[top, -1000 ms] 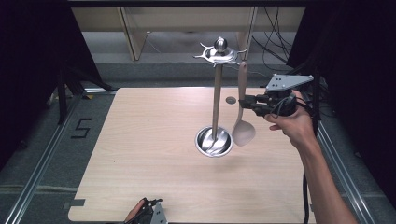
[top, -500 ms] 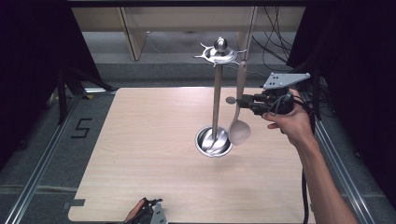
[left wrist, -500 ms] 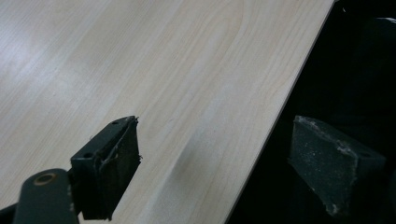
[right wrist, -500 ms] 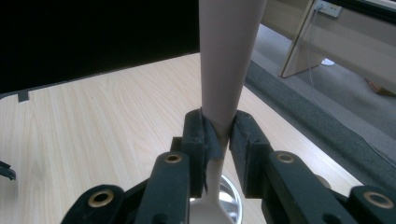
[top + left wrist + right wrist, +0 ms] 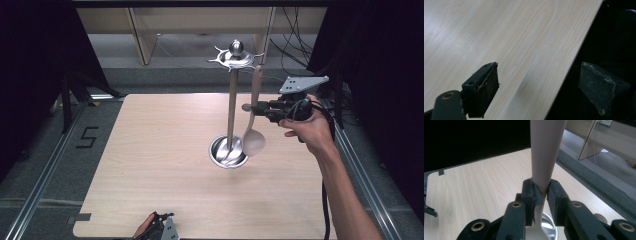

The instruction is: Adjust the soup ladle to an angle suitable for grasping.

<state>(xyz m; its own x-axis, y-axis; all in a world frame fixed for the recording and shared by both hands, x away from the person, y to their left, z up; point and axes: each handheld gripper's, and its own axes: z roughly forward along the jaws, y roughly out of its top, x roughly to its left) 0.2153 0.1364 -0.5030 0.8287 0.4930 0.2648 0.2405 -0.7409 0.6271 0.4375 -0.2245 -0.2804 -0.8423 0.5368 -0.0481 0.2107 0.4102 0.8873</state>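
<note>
Left gripper [image 5: 159,227]: bottom edge of the high view, left of centre, at the near rim of the table; in the left gripper view its two black pads [image 5: 482,93] stand wide apart with nothing between them, one over the wood, the other past the table's edge.

Table [image 5: 150,165]: pale wood-grain top across the middle of the high view, on a grey floor.

Person's right arm [image 5: 345,200]: enters from the lower right corner of the high view and runs up to the hand at right of centre.

Right gripper [image 5: 260,108]: right of centre in the high view, held level and pointing left; its jaws are clamped on the ladle's handle, as the right gripper view shows from close by [image 5: 541,192].

Ladle [image 5: 252,130]: beige, hanging upright with the bowl down, just right of the stand's pole, bowl beside the round base; handle top near a hook of the crown.

Utensil stand [image 5: 232,100]: shiny metal pole at centre, round dish base [image 5: 220,155] on the table, hooked crown with knob at upper centre.

Shelving [image 5: 150,30]: light wood, along the top of the frame, behind the table.
</note>
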